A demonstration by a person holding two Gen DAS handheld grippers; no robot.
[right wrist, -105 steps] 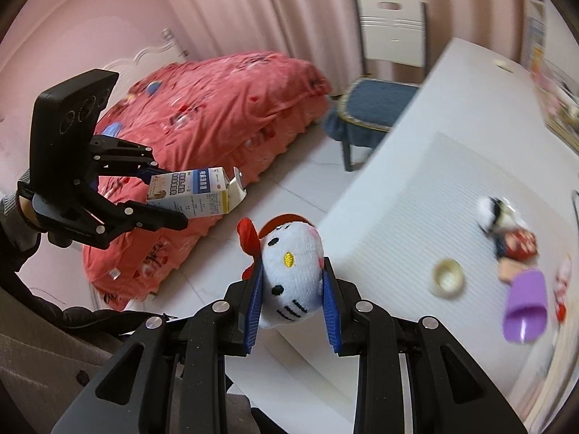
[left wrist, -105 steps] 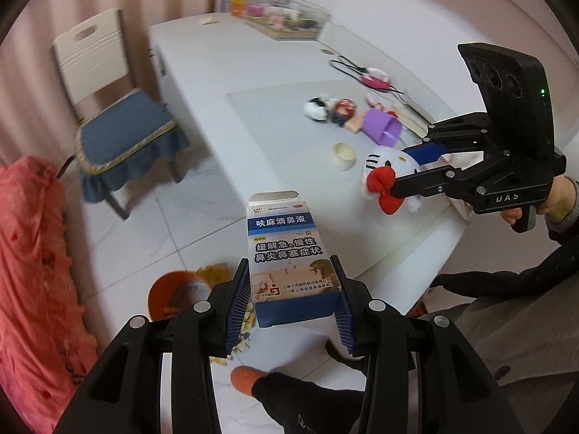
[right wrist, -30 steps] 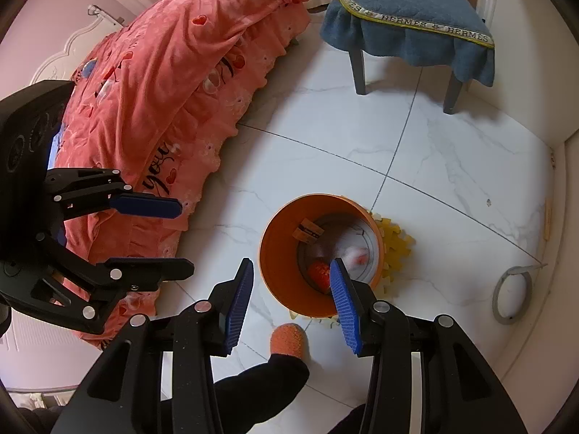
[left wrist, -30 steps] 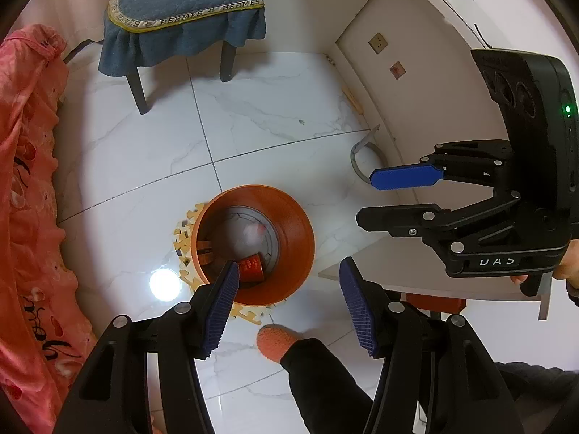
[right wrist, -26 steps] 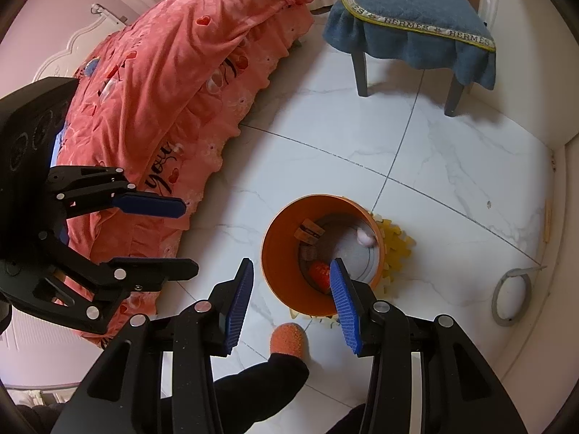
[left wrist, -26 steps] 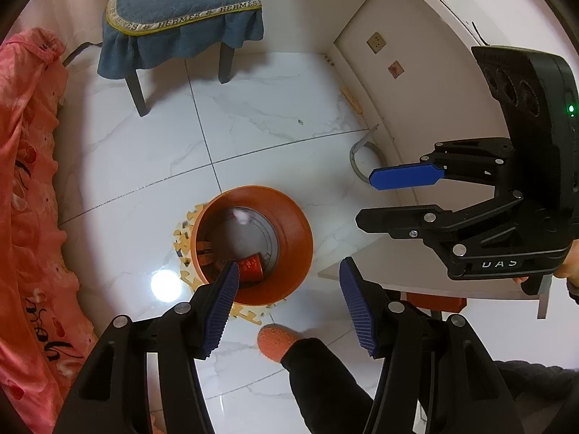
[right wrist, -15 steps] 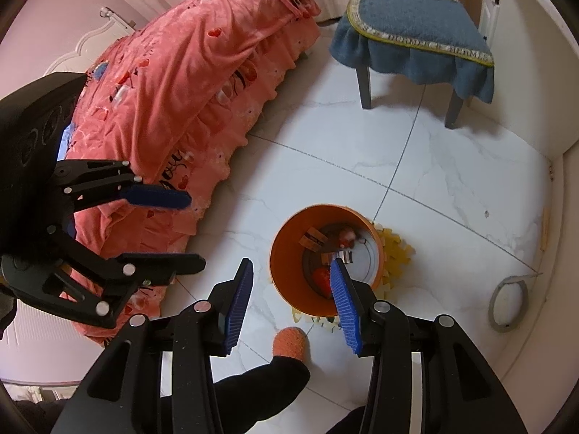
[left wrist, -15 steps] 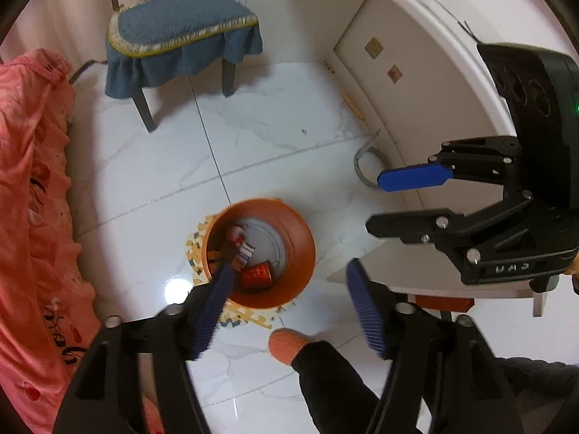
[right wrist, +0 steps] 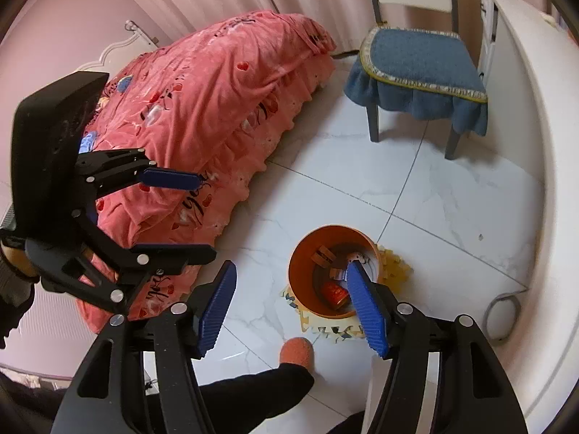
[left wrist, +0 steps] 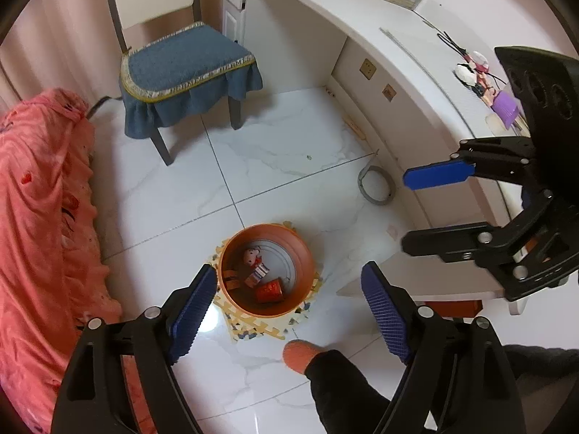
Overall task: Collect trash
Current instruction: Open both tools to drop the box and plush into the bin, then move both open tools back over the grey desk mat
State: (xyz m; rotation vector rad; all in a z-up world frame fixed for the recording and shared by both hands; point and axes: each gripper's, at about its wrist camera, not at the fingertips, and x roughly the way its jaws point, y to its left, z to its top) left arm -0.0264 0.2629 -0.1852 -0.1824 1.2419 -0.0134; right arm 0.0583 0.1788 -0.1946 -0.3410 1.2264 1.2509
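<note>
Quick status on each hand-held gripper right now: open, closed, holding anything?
Left hand-held gripper: open, jaws just been opening, nothing between them.
Right hand-held gripper: open, jaws just been opening, nothing held.

A home bedroom: a bed (right wrist: 217, 108) under a pink-red quilt, a cushioned chair (left wrist: 188, 68), a white desk (left wrist: 416, 36).

Trash (left wrist: 260, 277) — inside orange bin (left wrist: 303, 253)

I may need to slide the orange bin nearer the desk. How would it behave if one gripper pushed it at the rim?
The orange bin looks like thin plastic holding only a few small items, so probably light. It stands on a foam mat, which may grip its base; a rim push might tip it rather than slide it.
</note>
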